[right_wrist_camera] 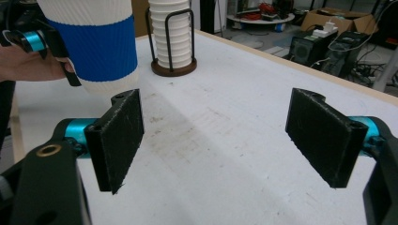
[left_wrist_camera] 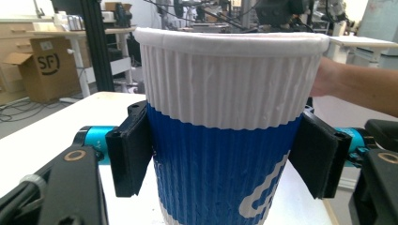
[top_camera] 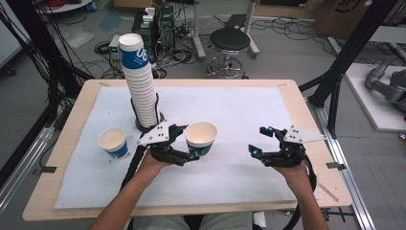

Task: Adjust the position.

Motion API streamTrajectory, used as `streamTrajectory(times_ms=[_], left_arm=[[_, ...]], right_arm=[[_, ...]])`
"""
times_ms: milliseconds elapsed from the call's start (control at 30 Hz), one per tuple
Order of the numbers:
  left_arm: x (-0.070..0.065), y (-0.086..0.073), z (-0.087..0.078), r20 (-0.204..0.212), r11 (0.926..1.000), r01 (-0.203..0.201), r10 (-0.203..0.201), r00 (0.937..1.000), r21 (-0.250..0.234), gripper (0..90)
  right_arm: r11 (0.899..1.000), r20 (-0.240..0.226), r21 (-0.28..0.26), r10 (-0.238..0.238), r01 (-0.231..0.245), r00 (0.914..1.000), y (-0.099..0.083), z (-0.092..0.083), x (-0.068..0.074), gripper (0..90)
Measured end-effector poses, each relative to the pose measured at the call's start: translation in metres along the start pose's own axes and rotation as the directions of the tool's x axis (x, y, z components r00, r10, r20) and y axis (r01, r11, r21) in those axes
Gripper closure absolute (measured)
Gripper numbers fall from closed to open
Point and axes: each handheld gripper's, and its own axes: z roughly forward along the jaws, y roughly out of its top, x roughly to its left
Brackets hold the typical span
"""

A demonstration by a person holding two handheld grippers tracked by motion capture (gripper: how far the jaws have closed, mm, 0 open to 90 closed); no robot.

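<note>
Just right of the tall stack of ribbed white paper cups [top_camera: 140, 81], the left gripper [top_camera: 184, 143] clamps a blue-banded ribbed paper cup [top_camera: 201, 138] — light, crushable, best held mid-wall — while the right gripper [top_camera: 261, 141] gapes wide, holding nothing.

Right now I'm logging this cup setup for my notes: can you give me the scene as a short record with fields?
surface: white mat on wooden table
cup stack: tall, in a wire holder, back left
loose cup: upright on mat, left
left gripper: shut on blue-and-white cup, cup upright
right gripper: open, holding nothing
</note>
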Motion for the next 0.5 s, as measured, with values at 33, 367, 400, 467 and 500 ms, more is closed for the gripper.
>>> streamTrajectory(times_ms=[33, 367, 400, 467, 500], left_arm=[[0.0003, -0.0002, 0.0, -0.002, 1.0, 0.001, -0.001, 1.0, -0.007, 28.9], [0.0036, -0.0002, -0.0031, -0.029, 0.999, 0.0, -0.002, 0.9996, -0.045, 28.8], [0.0037, -0.0001, -0.0031, -0.03, 0.9987, 0.002, -0.004, 0.9995, -0.051, 28.8], [0.0045, -0.0004, -0.0027, -0.036, 0.9984, 0.004, -0.006, 0.9993, -0.057, 28.8], [0.0052, -0.0009, -0.0025, -0.034, 0.9982, 0.009, -0.011, 0.9994, -0.059, 28.6]], right_arm=[[1.0, 0.002, -0.001, 0.002, -0.002, 1.0, -0.0007, -0.0003, 0.0, 20.3], [1.0, 0.042, -0.005, 0.008, -0.007, 0.9991, -0.0068, -0.0023, 0.0, 20.3], [1.0, 0.043, -0.001, 0.001, -0.001, 0.9991, -0.0072, -0.0028, -0.0003, 20.4], [1.0, 0.045, -0.004, 0.003, -0.002, 0.999, -0.0076, -0.0046, -0.0001, 20.3], [1.0, 0.049, -0.007, 0.005, -0.005, 0.9988, -0.0078, -0.0056, -0.0006, 20.4]])
